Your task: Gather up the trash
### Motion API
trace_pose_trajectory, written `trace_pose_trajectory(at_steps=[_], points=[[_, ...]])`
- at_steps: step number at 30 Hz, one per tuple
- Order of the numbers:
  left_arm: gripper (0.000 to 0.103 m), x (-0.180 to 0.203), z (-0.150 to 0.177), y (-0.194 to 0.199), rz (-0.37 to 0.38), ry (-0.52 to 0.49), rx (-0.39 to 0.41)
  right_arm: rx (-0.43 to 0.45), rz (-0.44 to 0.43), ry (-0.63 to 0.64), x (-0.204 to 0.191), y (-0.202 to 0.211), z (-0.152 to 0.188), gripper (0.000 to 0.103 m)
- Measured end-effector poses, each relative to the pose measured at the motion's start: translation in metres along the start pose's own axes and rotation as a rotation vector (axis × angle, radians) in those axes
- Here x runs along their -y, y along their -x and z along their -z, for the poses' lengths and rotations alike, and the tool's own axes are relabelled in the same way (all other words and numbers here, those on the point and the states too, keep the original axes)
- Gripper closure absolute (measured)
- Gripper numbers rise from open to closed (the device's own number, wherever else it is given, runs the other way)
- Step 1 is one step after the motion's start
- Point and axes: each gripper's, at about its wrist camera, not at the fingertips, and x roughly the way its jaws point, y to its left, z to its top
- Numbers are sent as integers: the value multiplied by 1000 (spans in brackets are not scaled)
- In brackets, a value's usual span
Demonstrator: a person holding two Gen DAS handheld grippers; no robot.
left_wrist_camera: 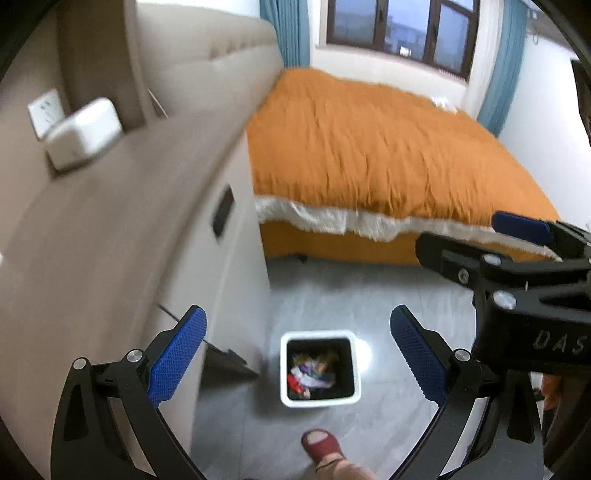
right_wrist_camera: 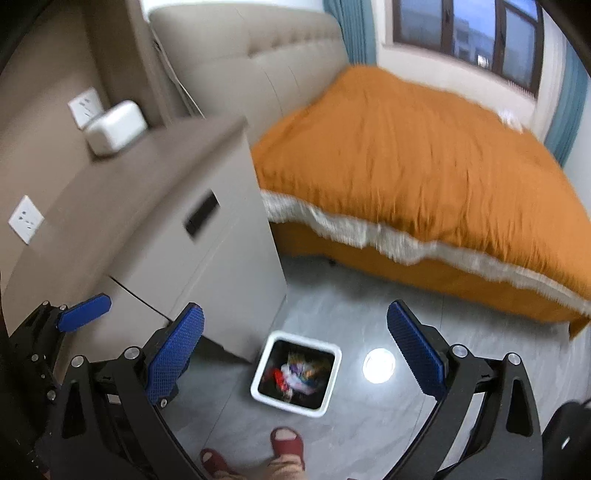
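I hold both tongs spread wide and empty, left tongs (left_wrist_camera: 297, 360) and right tongs (right_wrist_camera: 295, 360), above the white bin (left_wrist_camera: 320, 400); the trash (left_wrist_camera: 312, 373) lies inside it. Blur suggests fast motion: I risk clipping the desk (right_wrist_camera: 221, 258) beside the bin.

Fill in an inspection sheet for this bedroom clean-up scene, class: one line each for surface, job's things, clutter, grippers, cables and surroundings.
Surface: grey tiled floor, glossy, with a lamp reflection beside the bin.
Job's things: white square trash bin on the floor beside the bedside cabinet, holding colourful wrappers.
Clutter: white box on the cabinet top; no loose trash seen on the floor.
Grippers: left gripper open, empty; right gripper open, empty; both above the bin.
Cables: nothing seen.
Surroundings: bed with orange cover, wall sockets, window, blue curtains, person's red slippers.
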Motion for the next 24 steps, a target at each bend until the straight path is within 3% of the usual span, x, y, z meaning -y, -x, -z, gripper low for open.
trace_pose_trajectory(at_steps=[6, 9, 12, 17, 21, 24], points=[[5, -27, -14, 53, -69, 11, 94, 134, -43, 94, -37, 51, -32, 4], [5, -52, -14, 78, -113, 65, 134, 176, -41, 166, -66, 66, -44, 4], [5, -81, -12, 111, -143, 130, 190, 251, -100, 216, -97, 85, -55, 4], [5, -127, 1, 162, -288, 180, 243, 337, -242, 261, -155, 110, -69, 4], [5, -167, 21, 188, -439, 201, 242, 341, -357, 307, -195, 120, -77, 4], [5, -196, 33, 212, -483, 282, 265, 363, -400, 350, -221, 131, -75, 4]])
